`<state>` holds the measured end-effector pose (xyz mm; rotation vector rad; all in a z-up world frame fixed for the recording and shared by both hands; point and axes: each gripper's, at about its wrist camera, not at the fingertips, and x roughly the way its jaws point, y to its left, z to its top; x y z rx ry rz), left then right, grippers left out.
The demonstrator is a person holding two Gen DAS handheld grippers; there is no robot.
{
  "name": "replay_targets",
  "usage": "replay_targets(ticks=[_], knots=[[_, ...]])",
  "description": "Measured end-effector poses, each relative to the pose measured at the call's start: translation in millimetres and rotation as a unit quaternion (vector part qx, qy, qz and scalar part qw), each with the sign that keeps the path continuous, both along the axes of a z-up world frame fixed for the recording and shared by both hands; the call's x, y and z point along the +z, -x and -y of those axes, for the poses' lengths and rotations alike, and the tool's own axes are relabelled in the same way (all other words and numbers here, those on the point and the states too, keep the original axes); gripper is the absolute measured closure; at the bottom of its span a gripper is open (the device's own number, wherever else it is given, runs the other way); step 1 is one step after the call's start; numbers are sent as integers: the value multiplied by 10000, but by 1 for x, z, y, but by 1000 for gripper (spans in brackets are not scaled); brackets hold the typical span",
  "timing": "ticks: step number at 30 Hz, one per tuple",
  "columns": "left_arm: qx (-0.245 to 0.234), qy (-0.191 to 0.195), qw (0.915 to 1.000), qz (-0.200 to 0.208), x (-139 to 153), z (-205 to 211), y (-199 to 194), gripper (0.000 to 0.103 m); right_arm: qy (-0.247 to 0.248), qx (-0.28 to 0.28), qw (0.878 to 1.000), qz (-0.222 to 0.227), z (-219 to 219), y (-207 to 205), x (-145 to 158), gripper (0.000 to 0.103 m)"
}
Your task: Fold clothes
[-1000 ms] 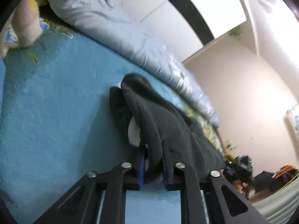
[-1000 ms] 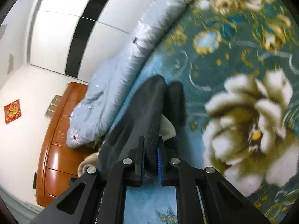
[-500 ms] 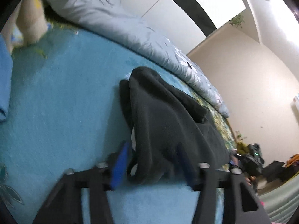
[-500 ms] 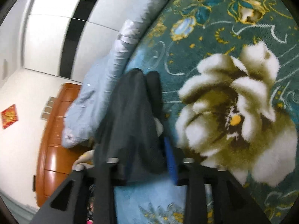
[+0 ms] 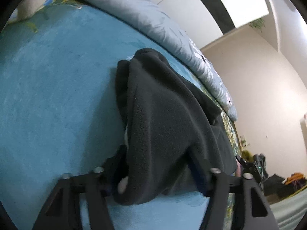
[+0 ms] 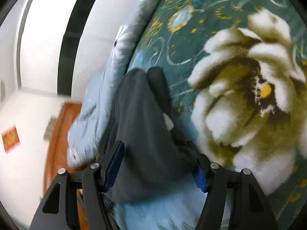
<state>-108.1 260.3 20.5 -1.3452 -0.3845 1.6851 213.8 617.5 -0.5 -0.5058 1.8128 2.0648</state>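
Dark fleece garment (image 5: 168,126), folded on blue blanket (image 5: 57,95): left gripper (image 5: 157,174) and right gripper (image 6: 157,164) just opened, releasing it; fold laid.

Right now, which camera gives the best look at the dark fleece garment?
The left wrist view: the dark fleece garment is sharp there, its nap and folds clear, lying on the blue blanket. The right wrist view shows the same garment motion-blurred, narrower and without texture, beside the big flower print.
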Motion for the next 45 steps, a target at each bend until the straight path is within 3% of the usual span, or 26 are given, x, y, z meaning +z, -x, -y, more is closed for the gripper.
replay_targets(ticks=[1,2,3,7,14,17,19,23,26,30,34,37,41,43,45], knots=[[54,20,10000,-31,4,2,-3,61,112,-140,9998,-28,-1,-1,-1,56],[108,40,9999,-63,8,3,-6,68,237,-218,9995,-22,-1,-2,-2,59],[161,60,9998,-94,12,5,-8,71,327,-283,9991,-46,0,-4,-2,68],[147,74,9994,-288,34,17,-28,76,126,-240,9994,-227,11,-18,22,76],[-370,-161,9973,-620,61,89,-99,77,-313,168,9992,-186,60,-77,59,76],[-538,-213,9969,-538,53,119,-122,77,-264,300,9989,-261,82,-110,51,76],[-562,-34,9975,-418,38,127,-132,77,-217,363,9989,-216,92,-126,40,76],[-430,-70,9990,-24,14,129,-129,77,252,279,9993,-89,90,-130,3,76],[-501,-70,9987,-96,17,128,-129,73,306,313,9989,-157,87,-130,-4,75],[-597,-79,9979,-257,28,135,-125,68,-87,522,9985,133,89,-132,8,67],[-396,-18,9977,-546,40,152,-113,57,-656,577,9945,572,85,-149,23,63],[-363,159,9954,-870,54,142,-94,53,-1114,553,9878,935,73,-152,40,63],[-525,320,9921,-1097,63,96,-65,50,-1539,845,9783,1102,54,-112,67,62],[-694,624,9882,-1216,57,64,-52,49,-1747,1101,9719,1132,47,-85,77,55],[-730,993,9849,-1215,45,46,-41,49,-1915,1395,9638,1226,41,-56,81,54]])
